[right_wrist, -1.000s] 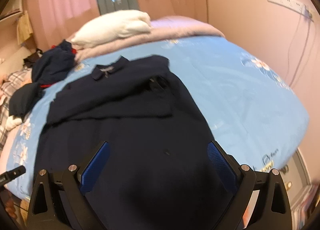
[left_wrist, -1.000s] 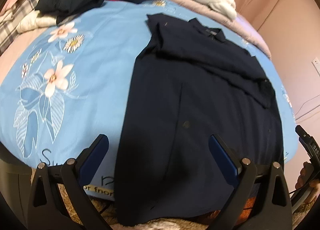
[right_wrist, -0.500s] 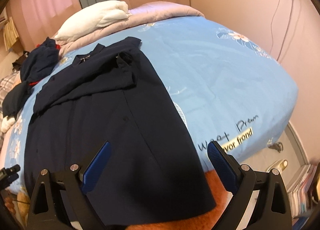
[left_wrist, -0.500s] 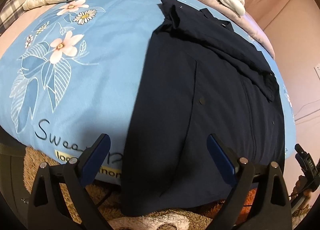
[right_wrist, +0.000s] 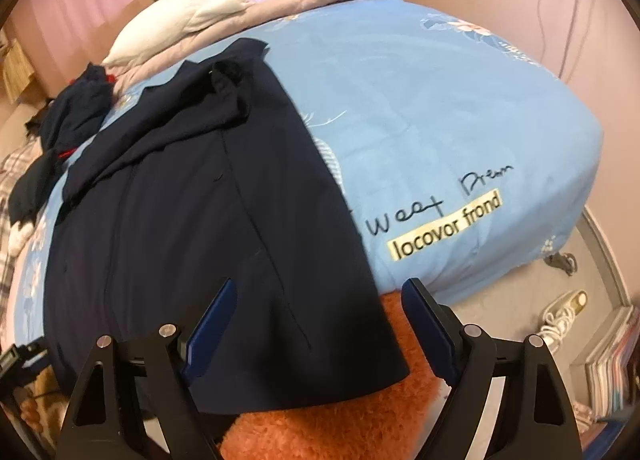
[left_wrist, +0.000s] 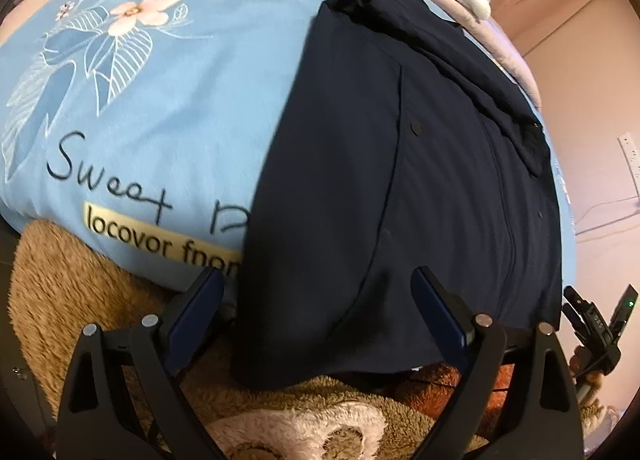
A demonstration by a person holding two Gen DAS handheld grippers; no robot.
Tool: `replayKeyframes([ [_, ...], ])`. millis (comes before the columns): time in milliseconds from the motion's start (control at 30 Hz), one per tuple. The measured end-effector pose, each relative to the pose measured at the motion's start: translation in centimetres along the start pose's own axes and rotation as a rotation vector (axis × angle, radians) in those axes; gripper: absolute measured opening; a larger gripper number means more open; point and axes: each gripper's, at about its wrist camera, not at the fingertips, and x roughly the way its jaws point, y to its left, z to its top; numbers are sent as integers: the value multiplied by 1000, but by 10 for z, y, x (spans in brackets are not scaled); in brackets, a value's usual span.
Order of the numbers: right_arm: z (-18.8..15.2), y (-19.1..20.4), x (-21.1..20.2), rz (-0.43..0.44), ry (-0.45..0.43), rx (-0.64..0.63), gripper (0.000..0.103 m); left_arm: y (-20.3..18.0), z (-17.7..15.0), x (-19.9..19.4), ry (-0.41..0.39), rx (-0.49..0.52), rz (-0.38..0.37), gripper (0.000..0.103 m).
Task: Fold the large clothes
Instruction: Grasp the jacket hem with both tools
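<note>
While jaws gape, navy garment [left_wrist: 400,188] hem lies between (untouched).

Lay navy: shirt [left_wrist: 420,180]. Spread pale blue with pink-and-white flowers: sheet [left_wrist: 192,100]. Sat white, far: pillow [right_wrist: 180,24]. Showed orange, near: rug [right_wrist: 340,420].

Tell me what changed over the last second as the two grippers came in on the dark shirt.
Both grippers dropped toward the foot of the bed: the left gripper now frames the hem's left corner of the dark shirt, the right gripper its right corner, jaws closing but not yet gripping. Nothing was taken hold of or let go. The shirt, blue bedspread and white pillow lie as before.
</note>
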Motion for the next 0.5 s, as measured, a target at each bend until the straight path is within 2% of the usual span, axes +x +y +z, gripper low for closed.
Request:
replayKeyframes([
  [133,-3,-2,3,22,18,-3,81,1,-6,5,14,-9,-9,94],
  [500,-8,-2,9,56,43,-53,78,-6,-17,19,45,-6,-18,94],
])
